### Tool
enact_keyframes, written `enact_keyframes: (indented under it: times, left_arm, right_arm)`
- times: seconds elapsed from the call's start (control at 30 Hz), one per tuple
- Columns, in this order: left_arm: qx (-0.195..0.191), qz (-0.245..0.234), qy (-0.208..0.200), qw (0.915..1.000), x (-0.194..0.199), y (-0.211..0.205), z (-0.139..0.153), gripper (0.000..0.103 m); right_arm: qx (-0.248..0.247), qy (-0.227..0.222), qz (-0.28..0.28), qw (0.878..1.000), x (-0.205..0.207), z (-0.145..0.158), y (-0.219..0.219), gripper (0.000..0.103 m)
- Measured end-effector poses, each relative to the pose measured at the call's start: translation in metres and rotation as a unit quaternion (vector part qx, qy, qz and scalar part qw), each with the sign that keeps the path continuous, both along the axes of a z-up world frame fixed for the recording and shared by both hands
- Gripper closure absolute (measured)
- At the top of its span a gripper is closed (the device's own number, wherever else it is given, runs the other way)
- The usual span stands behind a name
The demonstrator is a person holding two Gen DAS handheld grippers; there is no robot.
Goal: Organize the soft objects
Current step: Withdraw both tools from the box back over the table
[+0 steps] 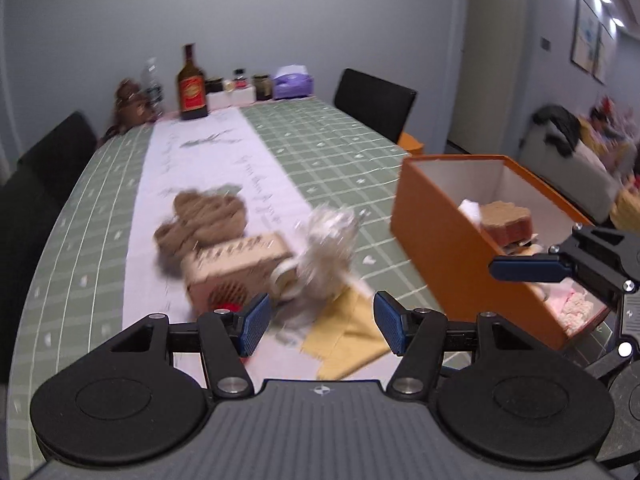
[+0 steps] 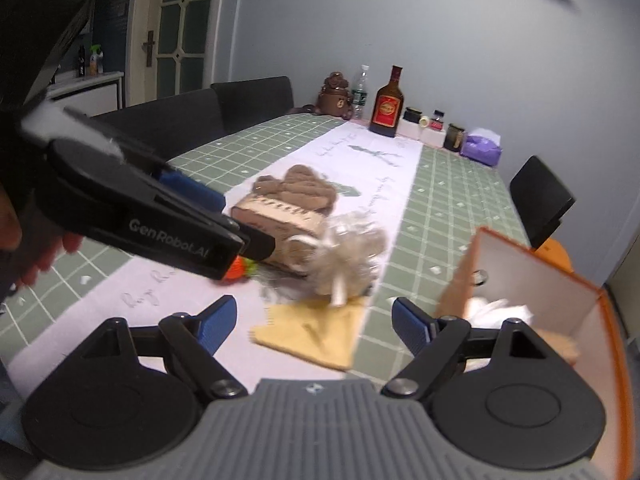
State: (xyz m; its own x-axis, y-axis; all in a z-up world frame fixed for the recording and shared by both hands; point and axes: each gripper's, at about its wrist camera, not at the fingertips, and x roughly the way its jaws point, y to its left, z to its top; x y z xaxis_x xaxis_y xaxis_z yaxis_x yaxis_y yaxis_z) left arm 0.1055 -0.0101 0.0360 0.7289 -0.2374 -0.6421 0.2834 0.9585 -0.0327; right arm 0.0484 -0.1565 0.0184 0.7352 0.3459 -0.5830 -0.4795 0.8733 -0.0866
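Orange box sits right of the pile on my table. Both my left gripper and right gripper hang wide open, holding nothing.

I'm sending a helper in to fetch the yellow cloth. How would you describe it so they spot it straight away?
Start at the orange box on the green checked table. Just left of it sits a pile of soft things on the white runner. The yellow cloth is at the near edge of that pile, below the shiny cellophane bundle: the only flat, plain yellow piece there.
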Motion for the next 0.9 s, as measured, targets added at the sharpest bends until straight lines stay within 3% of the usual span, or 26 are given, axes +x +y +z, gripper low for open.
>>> enact_keyframes:
  times: [0.17, 0.37, 0.53, 0.9]
  left_arm:
    - [-0.036, 0.066, 0.015, 0.997, -0.023, 0.039, -0.033, 0.033]
    - [-0.056, 0.108, 0.02, 0.9924, -0.038, 0.063, -0.061, 0.033]
    - [-0.073, 0.126, 0.025, 0.9889, -0.046, 0.075, -0.078, 0.033]
    - [-0.101, 0.131, 0.016, 0.986, -0.026, 0.083, -0.082, 0.03]
  right_arm:
    - [0.012, 0.008, -0.018, 1.0, -0.012, -0.034, 0.028, 0.019]
    - [0.014, 0.027, -0.048, 0.998, -0.014, -0.068, 0.041, 0.017]
    - [-0.01, 0.021, -0.053, 0.998, -0.014, -0.085, 0.051, 0.013]
    - [-0.019, 0.025, -0.084, 0.996, 0.017, -0.09, 0.045, 0.005]
